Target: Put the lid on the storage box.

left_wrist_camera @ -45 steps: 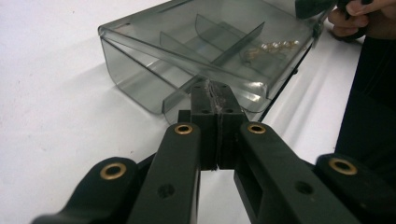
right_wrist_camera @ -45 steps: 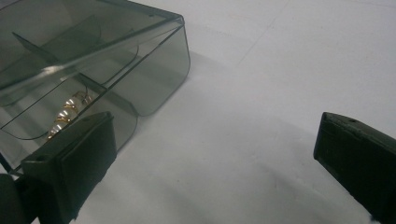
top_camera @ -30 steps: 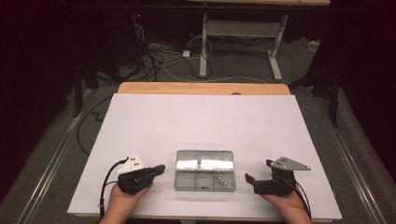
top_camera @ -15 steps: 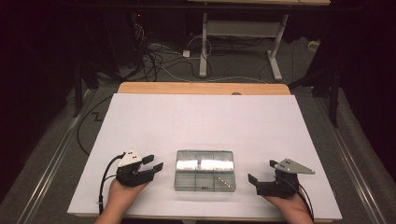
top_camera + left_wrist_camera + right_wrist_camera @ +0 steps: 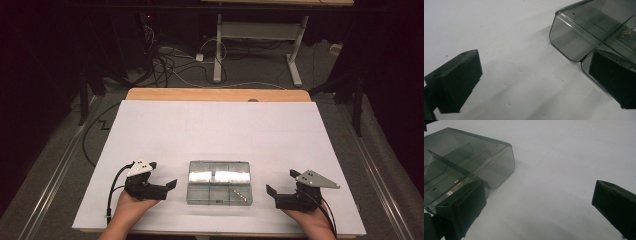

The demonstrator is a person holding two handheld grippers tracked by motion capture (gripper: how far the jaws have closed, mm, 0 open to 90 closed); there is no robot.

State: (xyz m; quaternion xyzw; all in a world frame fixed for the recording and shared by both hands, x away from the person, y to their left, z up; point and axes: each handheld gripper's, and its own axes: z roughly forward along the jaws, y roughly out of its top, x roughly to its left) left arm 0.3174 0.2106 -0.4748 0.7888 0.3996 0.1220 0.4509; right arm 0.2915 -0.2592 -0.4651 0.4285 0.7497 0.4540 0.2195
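- clear smoky plastic compartment box, lid shut, lies on white table sheet near front edge, between both grippers
- left gripper just beside box's left end; jaws just been opening, now wide, empty
- right gripper near box's right end; jaws wide apart, holding nothing

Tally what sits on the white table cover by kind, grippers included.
Clear compartment box: 1
Handheld grippers: 2, the left gripper and the right gripper, both open
Total: 3
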